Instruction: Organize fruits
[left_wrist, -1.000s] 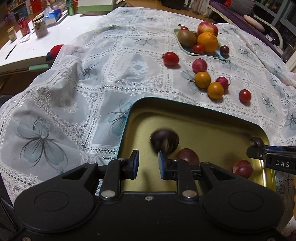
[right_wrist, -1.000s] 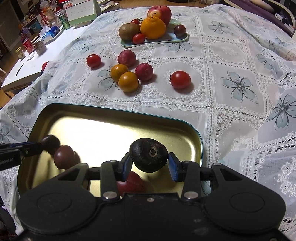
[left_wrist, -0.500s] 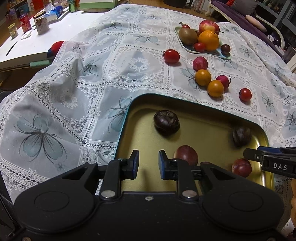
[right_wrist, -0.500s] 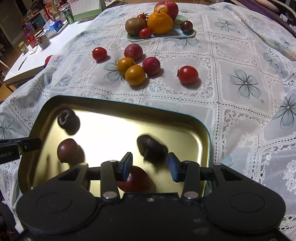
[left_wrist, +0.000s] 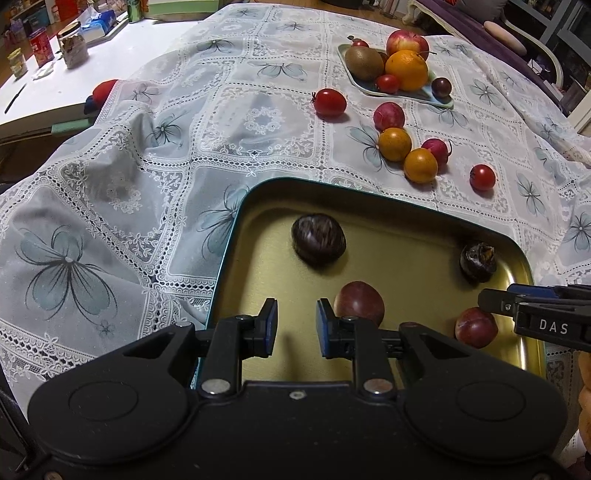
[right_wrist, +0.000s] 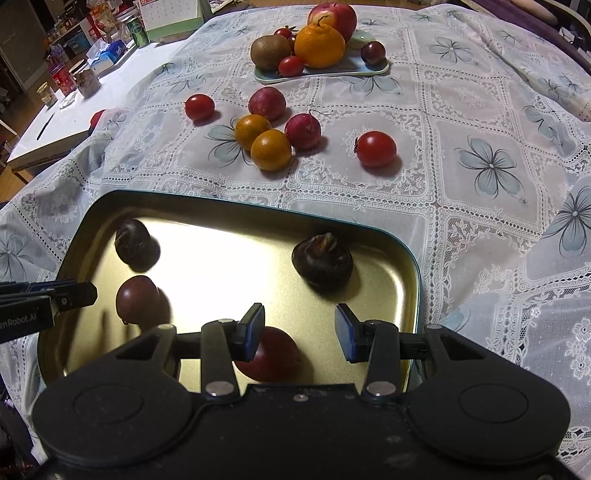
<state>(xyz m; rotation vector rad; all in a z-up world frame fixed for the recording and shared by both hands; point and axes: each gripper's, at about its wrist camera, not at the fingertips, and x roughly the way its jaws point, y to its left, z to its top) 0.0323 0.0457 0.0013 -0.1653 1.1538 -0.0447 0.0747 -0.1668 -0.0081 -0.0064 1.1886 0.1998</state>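
The right gripper (right_wrist: 300, 334) has released the dark wrinkled round fruit (right_wrist: 320, 261) into the gold metal tray (right_wrist: 236, 216); both grippers' jaws now stand spread, empty.

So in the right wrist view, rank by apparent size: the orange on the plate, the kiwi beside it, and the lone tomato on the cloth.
1. orange
2. kiwi
3. lone tomato, though it is nearer the camera, so truly smaller still.

Four dark fruits (right_wrist: 321, 262) in one gold tray (right_wrist: 229, 210); six loose fruits (right_wrist: 270, 149); six on one plate (right_wrist: 354, 70).
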